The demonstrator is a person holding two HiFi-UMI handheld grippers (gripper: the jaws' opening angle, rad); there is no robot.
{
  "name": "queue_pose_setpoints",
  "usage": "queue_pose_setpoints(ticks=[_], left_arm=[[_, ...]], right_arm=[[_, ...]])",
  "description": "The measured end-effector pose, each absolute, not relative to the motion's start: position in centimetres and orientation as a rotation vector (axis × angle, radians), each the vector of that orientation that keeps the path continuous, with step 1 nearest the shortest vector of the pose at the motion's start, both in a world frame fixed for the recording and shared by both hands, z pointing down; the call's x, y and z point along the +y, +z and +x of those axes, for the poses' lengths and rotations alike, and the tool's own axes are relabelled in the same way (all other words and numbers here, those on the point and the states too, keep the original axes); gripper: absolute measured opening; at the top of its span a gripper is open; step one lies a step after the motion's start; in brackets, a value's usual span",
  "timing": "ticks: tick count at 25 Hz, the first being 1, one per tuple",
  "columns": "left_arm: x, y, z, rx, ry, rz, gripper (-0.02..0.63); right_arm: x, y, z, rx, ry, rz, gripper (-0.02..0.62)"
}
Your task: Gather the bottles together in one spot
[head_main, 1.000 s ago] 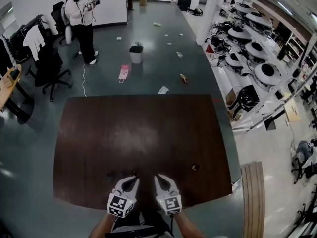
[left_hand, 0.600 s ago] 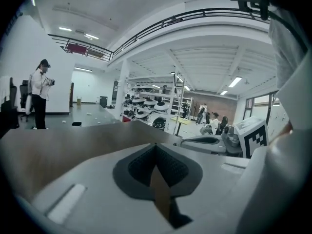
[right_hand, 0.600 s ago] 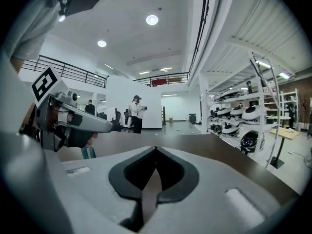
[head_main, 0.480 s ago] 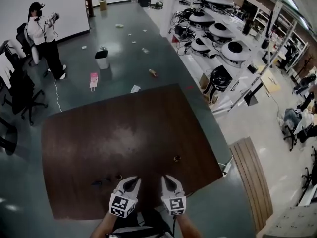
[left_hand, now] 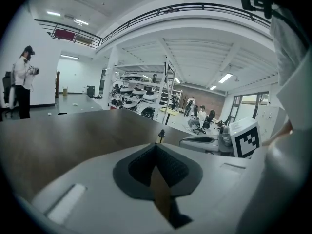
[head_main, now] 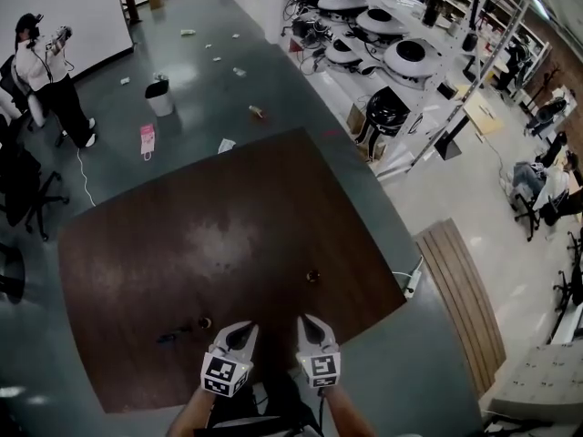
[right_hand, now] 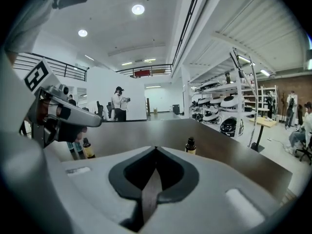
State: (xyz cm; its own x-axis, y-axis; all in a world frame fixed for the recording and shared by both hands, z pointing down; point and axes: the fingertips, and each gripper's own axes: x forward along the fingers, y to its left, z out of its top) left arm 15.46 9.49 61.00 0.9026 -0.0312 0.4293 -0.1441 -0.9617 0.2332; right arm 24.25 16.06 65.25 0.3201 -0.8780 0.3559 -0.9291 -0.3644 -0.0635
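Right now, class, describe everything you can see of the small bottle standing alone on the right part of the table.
The lone bottle is small, with a dark cap and an amber-looking body carrying a paler label. It stands upright on the dark brown table, toward its right side, well apart from the other bottles near the left claw. Only the tabletop touches it; the right claw is short of it, shut and empty.

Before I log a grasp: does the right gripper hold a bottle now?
No, the right gripper is shut on nothing; a bottle stands ahead on the table.
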Motion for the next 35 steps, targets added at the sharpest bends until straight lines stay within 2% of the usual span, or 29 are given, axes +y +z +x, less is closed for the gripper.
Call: queue_pose_setpoints(ticks=[9, 10, 11, 19, 26, 35], left_arm=[[9.4, 62.7, 15.7, -0.130, 0.650, 2.778, 0.000], [9.3, 62.7, 15.8, -0.133, 0.651, 2.774, 0.000], [9.3, 62.7, 15.8, -0.135, 0.652, 2.771, 0.000], [9.5, 62.7, 15.5, -0.140, 0.656, 2.762, 0.000], [9.2, 62.7, 15.4, -0.146, 0.657, 2.758, 0.000], [8.6, 63.0, 15.1, -0.162, 0.668, 2.755, 0.000]], right_arm=[[15.9, 67.7, 25.6, -1.632, 0.536, 2.432, 0.002], [15.8, 67.8, 26.1, -1.620, 0.539, 2.440, 0.009], [15.7, 67.9, 26.6, -1.609, 0.540, 2.446, 0.045], [14.0, 69.2, 31.1, -1.525, 0.529, 2.455, 0.114], [12.1, 71.0, 34.2, -1.476, 0.561, 2.439, 0.153], [10.7, 72.3, 35.9, -1.455, 0.590, 2.425, 0.158]])
